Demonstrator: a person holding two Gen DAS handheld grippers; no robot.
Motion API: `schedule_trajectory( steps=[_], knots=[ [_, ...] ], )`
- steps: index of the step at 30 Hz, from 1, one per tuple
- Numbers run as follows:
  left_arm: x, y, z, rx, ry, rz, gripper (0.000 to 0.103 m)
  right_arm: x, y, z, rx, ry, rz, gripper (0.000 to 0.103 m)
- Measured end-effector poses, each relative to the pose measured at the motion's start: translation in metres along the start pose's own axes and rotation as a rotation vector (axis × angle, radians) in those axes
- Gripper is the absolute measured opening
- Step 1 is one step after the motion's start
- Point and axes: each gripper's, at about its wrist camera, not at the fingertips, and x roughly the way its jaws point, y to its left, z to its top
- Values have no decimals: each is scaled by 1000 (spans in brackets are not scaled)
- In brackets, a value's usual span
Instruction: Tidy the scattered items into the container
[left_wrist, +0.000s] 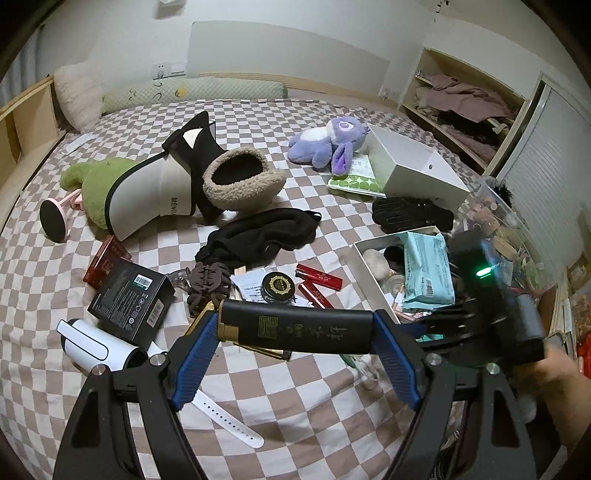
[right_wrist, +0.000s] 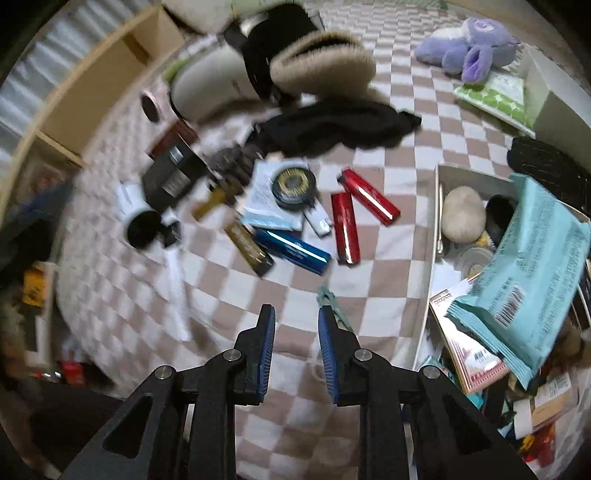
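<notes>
My left gripper is shut on a long black box with gold lettering, held crosswise above the checkered bed. The white container box lies to the right, holding a teal wipes pack, a pale round object and small items. My right gripper is open and empty above the bed, left of the container. Two red lighters, a blue lighter, a round black tin and a black carton lie scattered ahead of it.
A white cap, fleece hat, black cloth, black glove, purple plush, green plush, open white box and white watch strap lie on the bed. Shelves stand right and left.
</notes>
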Motion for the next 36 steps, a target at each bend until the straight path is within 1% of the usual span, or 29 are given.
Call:
schedule_trajectory(
  steps=[5, 9, 10, 17, 20, 21, 22, 23, 24, 28, 29, 30, 32, 36],
  knots=[
    [-1, 7, -2, -7, 3, 1, 82, 38, 2, 4, -40, 83, -67, 24],
    [-1, 13, -4, -14, 8, 2, 82, 60, -1, 4, -71, 126, -162, 24],
    [-1, 14, -5, -15, 9, 3, 82, 64, -2, 3, -75, 137, -172, 24],
    [1, 17, -7, -16, 22, 2, 82, 72, -6, -4, -87, 178, -180, 25],
    [1, 15, -7, -13, 23, -3, 82, 74, -2, -6, -106, 172, -193, 25],
    [1, 14, -7, -11, 23, -4, 82, 74, -2, -7, -112, 170, -196, 29],
    [1, 14, -7, -9, 23, -5, 82, 73, -1, -8, -112, 169, -192, 37],
    [0, 13, -7, -8, 24, -5, 82, 72, -1, -9, -113, 168, -189, 53],
    [0, 13, -7, -7, 24, -6, 82, 71, -1, -10, -113, 167, -186, 55],
    [0, 11, -7, -6, 25, -6, 82, 68, 1, -13, -115, 163, -173, 54],
    [1, 11, -7, -6, 25, -6, 82, 67, 1, -14, -116, 163, -170, 50],
    [1, 11, -7, -5, 25, -6, 82, 66, 1, -15, -116, 162, -167, 38],
    [1, 11, -8, 0, 26, -9, 82, 64, 2, -16, -117, 160, -160, 30],
    [1, 11, -7, 2, 27, -7, 82, 62, 4, -15, -111, 148, -140, 29]
  ],
)
